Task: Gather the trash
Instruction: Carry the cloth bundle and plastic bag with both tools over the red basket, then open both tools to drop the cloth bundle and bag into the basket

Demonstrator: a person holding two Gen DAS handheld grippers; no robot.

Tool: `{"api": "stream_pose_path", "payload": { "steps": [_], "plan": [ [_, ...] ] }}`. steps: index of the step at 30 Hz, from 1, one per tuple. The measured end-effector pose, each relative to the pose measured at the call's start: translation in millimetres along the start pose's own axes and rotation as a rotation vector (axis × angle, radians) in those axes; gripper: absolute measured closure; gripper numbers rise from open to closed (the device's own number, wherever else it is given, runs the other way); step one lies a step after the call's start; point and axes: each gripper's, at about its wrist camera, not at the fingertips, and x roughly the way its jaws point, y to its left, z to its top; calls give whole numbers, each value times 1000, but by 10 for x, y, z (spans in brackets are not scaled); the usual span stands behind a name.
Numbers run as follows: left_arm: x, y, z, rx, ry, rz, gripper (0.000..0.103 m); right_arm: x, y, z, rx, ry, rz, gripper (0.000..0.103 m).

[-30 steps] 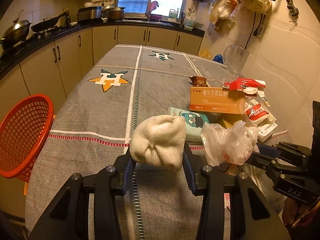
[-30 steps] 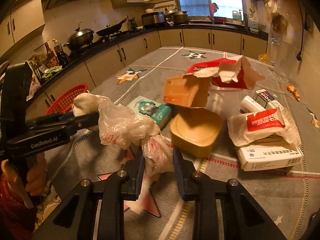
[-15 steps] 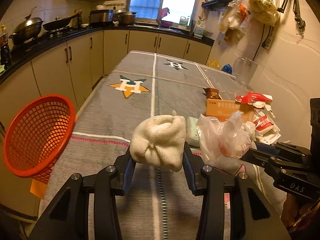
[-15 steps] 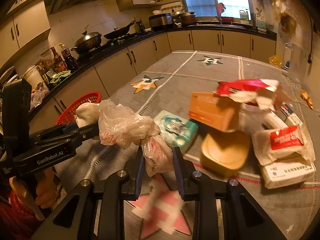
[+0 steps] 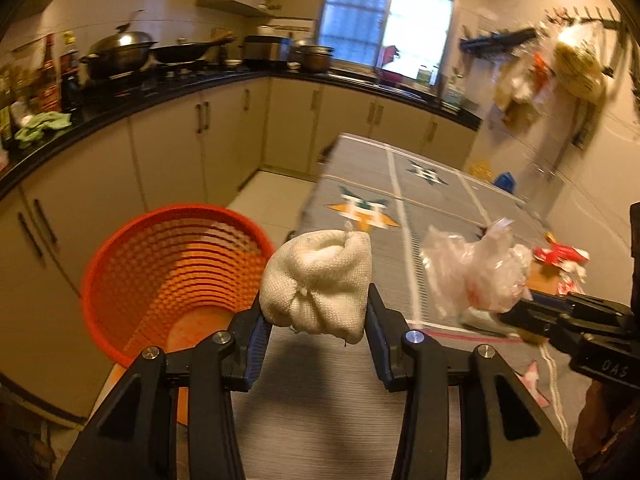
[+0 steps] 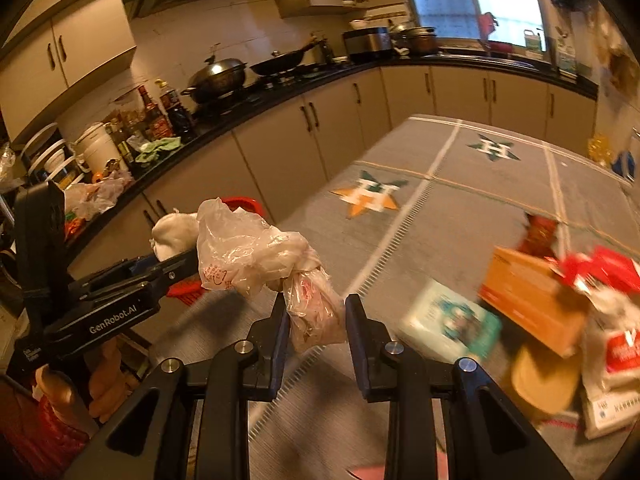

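My left gripper (image 5: 314, 316) is shut on a cream cloth bundle (image 5: 316, 280), held above the table's left edge. An orange mesh basket (image 5: 172, 272) stands on the floor just left of it, its mouth facing me. My right gripper (image 6: 316, 320) is shut on a crumpled clear plastic bag (image 6: 256, 252) with red print. In the left wrist view that plastic bag (image 5: 480, 268) hangs to the right of the bundle, with the right gripper (image 5: 516, 312) beneath it. In the right wrist view the left gripper (image 6: 180, 256) and the bundle (image 6: 174, 232) sit to the left, the basket (image 6: 240, 202) mostly hidden behind them.
A grey tablecloth with star emblems (image 6: 460, 208) covers the table. On its right side lie an orange box (image 6: 532, 300), a teal tissue pack (image 6: 452, 324), a tan lid (image 6: 544, 376) and red-and-white wrappers (image 6: 612, 340). Kitchen cabinets (image 5: 200, 140) line the left, and a hand (image 6: 104, 384) holds the left gripper.
Both grippers have swung left and risen a little with their loads. The basket has come from the left edge toward the centre of the left wrist view, and the clutter has slid right.
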Motion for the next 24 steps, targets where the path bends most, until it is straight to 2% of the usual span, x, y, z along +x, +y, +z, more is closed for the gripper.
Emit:
{"api": "stream_pose_path", "payload": {
  "steps": [12, 17, 24],
  "plan": [
    [72, 734, 19, -87, 5, 155, 61, 630, 572, 455, -48, 61, 100, 73],
    [165, 918, -20, -107, 28, 183, 60, 1027, 780, 595, -44, 104, 135, 73],
    [250, 1053, -44, -132, 49, 201, 60, 1512, 892, 626, -7, 165, 162, 72]
  ]
}}
